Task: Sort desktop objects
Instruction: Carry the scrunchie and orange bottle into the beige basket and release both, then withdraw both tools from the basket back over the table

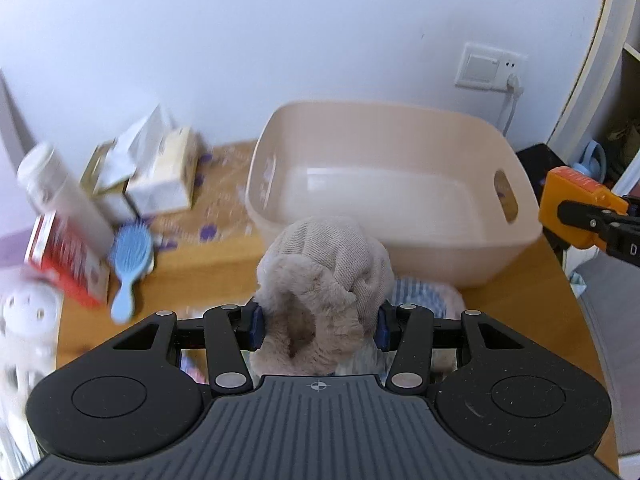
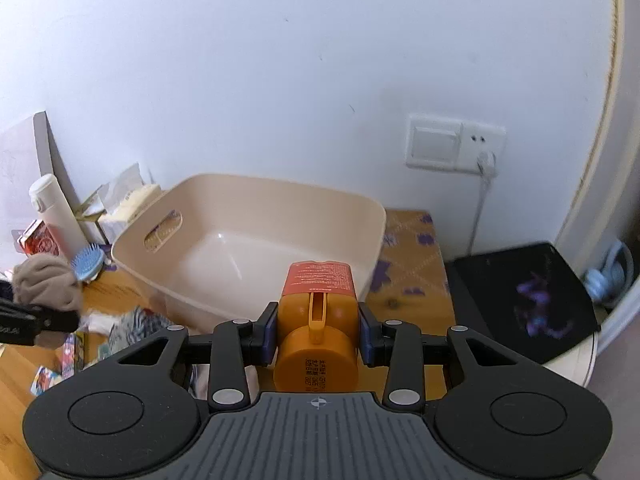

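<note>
My left gripper (image 1: 320, 326) is shut on a beige fleece-lined knit hat (image 1: 326, 276), held above the wooden desk just in front of the beige plastic tub (image 1: 516, 248). That hat (image 2: 48, 286) and the left gripper (image 2: 60, 322) also show at the left edge of the right wrist view. My right gripper (image 2: 319, 334) is shut on an orange bottle (image 2: 318, 312) with a red label, cap toward the camera, in front of the tub (image 2: 132, 258). The orange bottle (image 1: 576, 210) appears at the right edge of the left wrist view. The tub's inside looks bare.
Left of the tub stand tissue boxes (image 1: 160, 172), a white bottle (image 1: 64, 196), a red box (image 1: 68, 260) and a blue hairbrush (image 1: 130, 264). Striped cloth (image 2: 136, 326) and small packets (image 2: 72, 350) lie on the desk. A black pad (image 2: 524, 296) lies right, and a wall socket (image 2: 454, 146) sits behind.
</note>
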The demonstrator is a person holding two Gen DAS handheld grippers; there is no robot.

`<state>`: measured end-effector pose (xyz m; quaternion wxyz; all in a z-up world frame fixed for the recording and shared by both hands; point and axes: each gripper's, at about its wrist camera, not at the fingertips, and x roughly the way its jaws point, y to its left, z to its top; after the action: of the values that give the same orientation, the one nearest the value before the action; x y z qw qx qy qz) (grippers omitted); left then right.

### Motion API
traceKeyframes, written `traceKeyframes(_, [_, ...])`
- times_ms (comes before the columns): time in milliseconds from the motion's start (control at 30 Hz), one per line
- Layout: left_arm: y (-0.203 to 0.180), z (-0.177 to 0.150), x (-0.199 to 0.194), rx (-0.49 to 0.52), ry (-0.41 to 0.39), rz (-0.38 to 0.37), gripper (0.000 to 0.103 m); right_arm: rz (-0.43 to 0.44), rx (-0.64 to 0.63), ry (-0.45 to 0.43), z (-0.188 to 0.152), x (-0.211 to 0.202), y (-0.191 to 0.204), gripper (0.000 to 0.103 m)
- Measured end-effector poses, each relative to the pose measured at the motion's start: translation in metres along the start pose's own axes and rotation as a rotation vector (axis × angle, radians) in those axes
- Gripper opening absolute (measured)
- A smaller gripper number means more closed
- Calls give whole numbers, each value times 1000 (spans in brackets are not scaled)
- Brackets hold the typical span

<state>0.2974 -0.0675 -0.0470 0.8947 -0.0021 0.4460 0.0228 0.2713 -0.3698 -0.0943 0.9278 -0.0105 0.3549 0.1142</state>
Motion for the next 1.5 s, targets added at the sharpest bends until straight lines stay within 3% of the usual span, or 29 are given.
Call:
traceKeyframes(267, [-17,47,48,11,-6,45,50,23,-57,5,25,37,-5,36])
traceKeyframes(500, [-38,75,94,29,34,76,50,33,-77,71,28,81,-5,36])
traceKeyframes(800, [-57,71,145,64,156,98,51,45,-150,163,16,117,-1,36])
traceKeyframes(1033, [-57,61,149,65,178,109,67,62,-169,191,7,118,1,37])
traceKeyframes(1133, [-55,61,139,56,145,121,74,55,-159,185,6,112,1,46])
traceKeyframes(1233, [-54,61,121,45,115,111,79,64,-119,161,6,99,-1,68])
traceKeyframes(1367, [-53,55,93,51,64,116,80,39,-109,119,10,73,0,79])
traceKeyframes(1500, [-46,45,63,41,26,104,81,35,-55,89,7,47,4,80])
